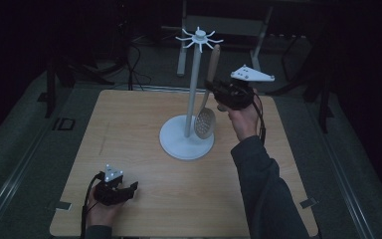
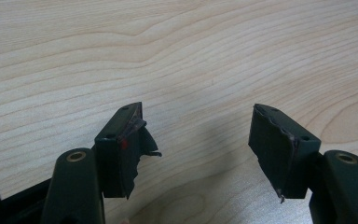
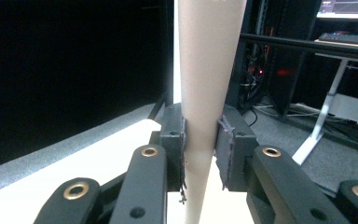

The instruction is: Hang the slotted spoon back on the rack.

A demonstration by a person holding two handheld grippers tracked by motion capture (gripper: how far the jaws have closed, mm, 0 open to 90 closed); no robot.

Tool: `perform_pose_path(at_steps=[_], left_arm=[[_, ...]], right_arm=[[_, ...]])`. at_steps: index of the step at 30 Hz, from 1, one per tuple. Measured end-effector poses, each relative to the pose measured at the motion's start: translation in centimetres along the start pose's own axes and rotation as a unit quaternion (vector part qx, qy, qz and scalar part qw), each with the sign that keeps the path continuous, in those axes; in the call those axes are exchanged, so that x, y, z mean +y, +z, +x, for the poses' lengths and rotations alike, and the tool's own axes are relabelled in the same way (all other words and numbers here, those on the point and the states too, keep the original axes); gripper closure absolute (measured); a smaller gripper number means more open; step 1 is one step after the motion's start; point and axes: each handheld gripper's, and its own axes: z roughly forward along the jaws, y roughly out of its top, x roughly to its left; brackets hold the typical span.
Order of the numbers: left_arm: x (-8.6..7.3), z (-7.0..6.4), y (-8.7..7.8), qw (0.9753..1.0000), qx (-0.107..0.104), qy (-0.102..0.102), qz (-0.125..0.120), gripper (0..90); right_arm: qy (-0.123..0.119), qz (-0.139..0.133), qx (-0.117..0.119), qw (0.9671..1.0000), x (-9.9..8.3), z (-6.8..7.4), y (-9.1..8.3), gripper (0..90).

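Hanging step in progress. The right gripper (image 1: 214,89), right of centre in the upper half of the high view, is clamped on the wooden handle of the slotted spoon (image 1: 206,107); in the right gripper view both pads press the handle (image 3: 200,93) from either side. The spoon stands nearly upright, its long axis vertical with a slight lean: handle tip toward the top of the frame, perforated bowl pointing down, hanging just above the round base of the white rack (image 1: 191,94) and just beside its pole. The handle tip sits near the hooks at the rack's crown; whether it already rests on one cannot be told in this dim view. The next move probably calls for lifting and guiding the handle end onto a hook, then releasing. The left gripper (image 1: 124,191) rests on the counter (image 1: 144,209) at lower left, jaws wide and empty.
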Motion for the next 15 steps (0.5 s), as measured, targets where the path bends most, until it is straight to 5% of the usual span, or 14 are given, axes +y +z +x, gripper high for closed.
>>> perform_pose_path(at_steps=[15], left_arm=[[0.0, 0.0, 0.0, 1.0, 0.0, 0.001, 0.0, 36.1]], right_arm=[[0.004, 0.008, -0.004, 1.0, 0.5, 0.5, 1.3, 74.3]])
